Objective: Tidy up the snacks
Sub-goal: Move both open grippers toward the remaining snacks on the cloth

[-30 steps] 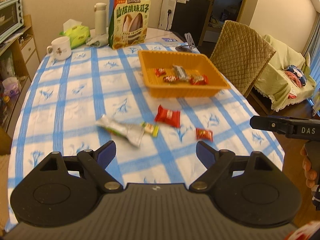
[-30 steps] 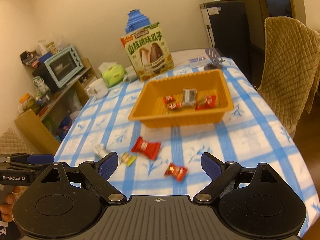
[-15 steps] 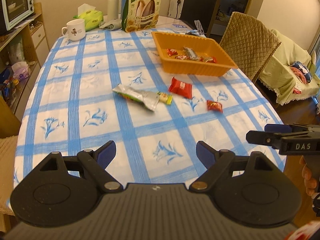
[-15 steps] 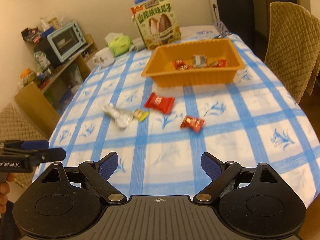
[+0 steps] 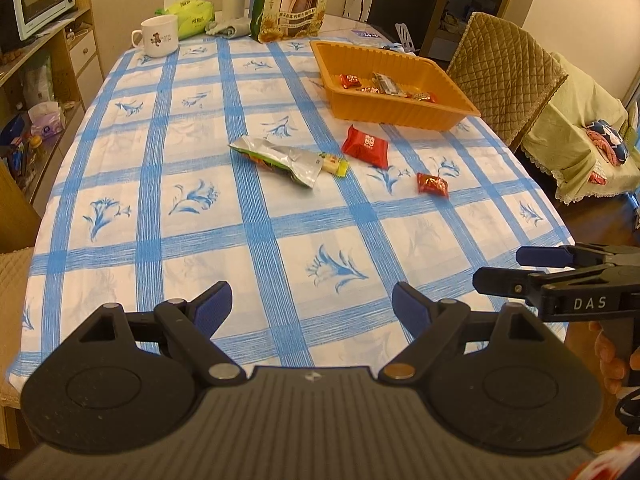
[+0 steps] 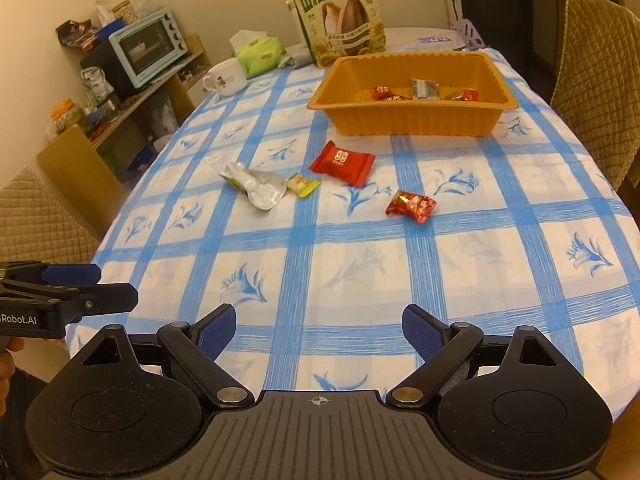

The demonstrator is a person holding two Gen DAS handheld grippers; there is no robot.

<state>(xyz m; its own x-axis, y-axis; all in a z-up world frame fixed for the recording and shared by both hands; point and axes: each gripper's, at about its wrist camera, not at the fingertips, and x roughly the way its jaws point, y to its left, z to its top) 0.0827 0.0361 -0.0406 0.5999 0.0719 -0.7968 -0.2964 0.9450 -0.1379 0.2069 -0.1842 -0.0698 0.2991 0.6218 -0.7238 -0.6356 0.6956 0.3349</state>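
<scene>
Left gripper: fingers spread wide, holding nothing, poised over the near edge of the surface, well short of any snack.

Loose snacks, left to right, on the surface between the grippers and the tray:
- silver pouch, lying flat
- yellow candy, touching the pouch end
- red packet, nearest the tray
- small red candy, apart from the rest

Tray: orange, on the far right of the surface, already containing several wrapped sweets; judged to be the collection point.

Right gripper: fingers spread wide, holding nothing, level with the left gripper. Both appear set for a fresh pick; four snacks remain
</scene>
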